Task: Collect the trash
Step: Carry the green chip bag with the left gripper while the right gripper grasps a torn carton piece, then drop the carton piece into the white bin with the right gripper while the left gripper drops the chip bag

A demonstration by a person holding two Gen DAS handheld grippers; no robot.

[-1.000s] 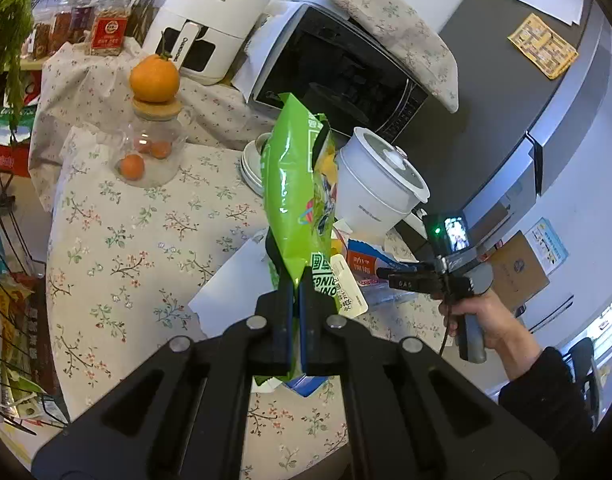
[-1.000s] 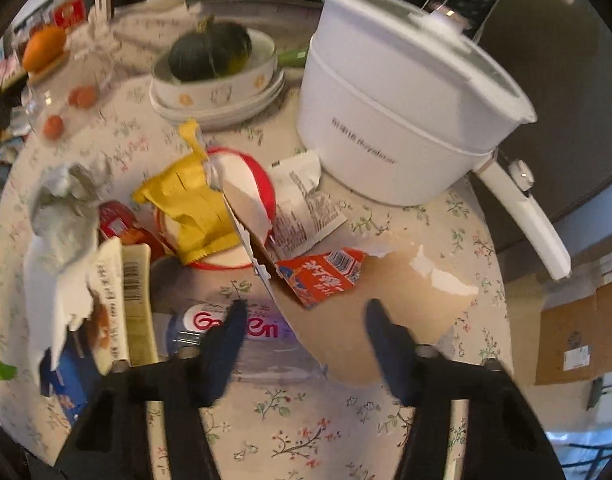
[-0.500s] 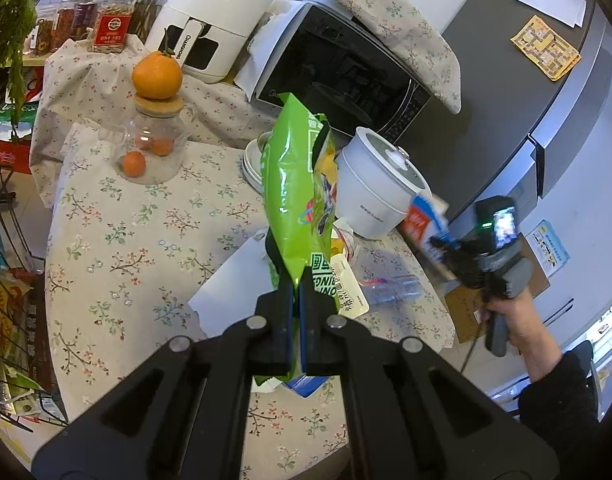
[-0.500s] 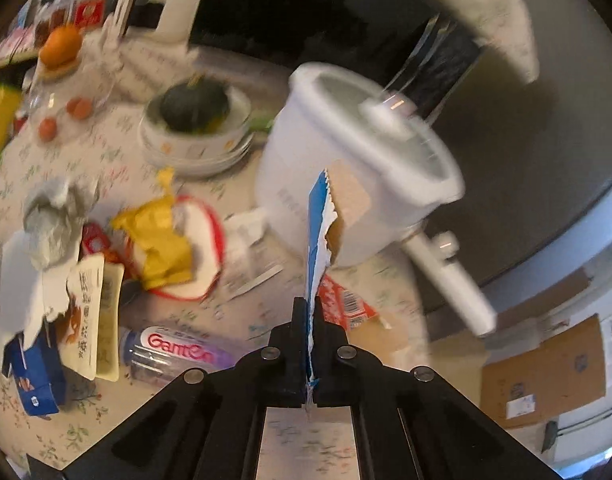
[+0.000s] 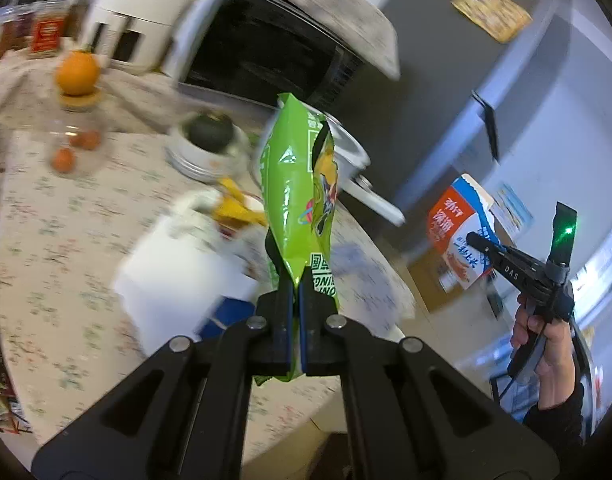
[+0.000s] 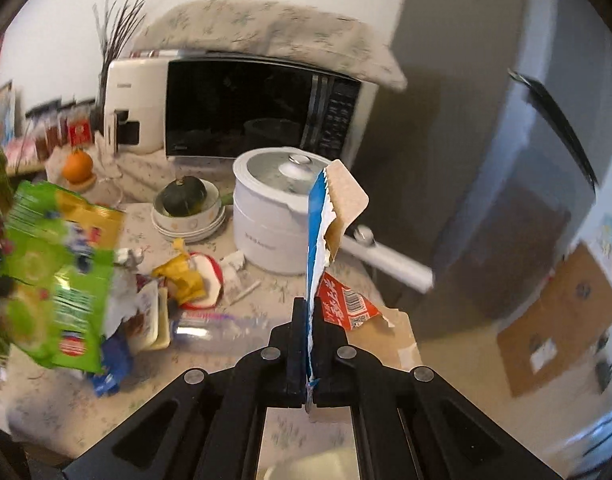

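My left gripper (image 5: 297, 280) is shut on a green snack bag (image 5: 300, 196) and holds it upright above the table. The bag also shows at the left of the right wrist view (image 6: 54, 272). My right gripper (image 6: 310, 312) is shut on a torn flat carton (image 6: 323, 240), blue outside and brown inside, lifted off the table; it also shows off the table's right side in the left wrist view (image 5: 457, 236). More trash lies on the floral table (image 6: 266, 304): a yellow wrapper (image 6: 182, 276), a clear plastic bottle (image 6: 222, 326), a red torn packet (image 6: 347, 308) and white paper (image 5: 174, 264).
A white cooker pot (image 6: 274, 208) with a long handle stands behind the trash. A bowl with a dark squash (image 6: 188, 204), a jar topped by an orange (image 5: 76, 112), a microwave (image 6: 258, 108) and a grey fridge (image 6: 525, 160) surround it. Brown cardboard (image 6: 389, 336) lies at the table edge.
My right gripper has carried the torn carton up and away to the right of the table. My left gripper with the green bag has swung, and its view is blurred by motion.
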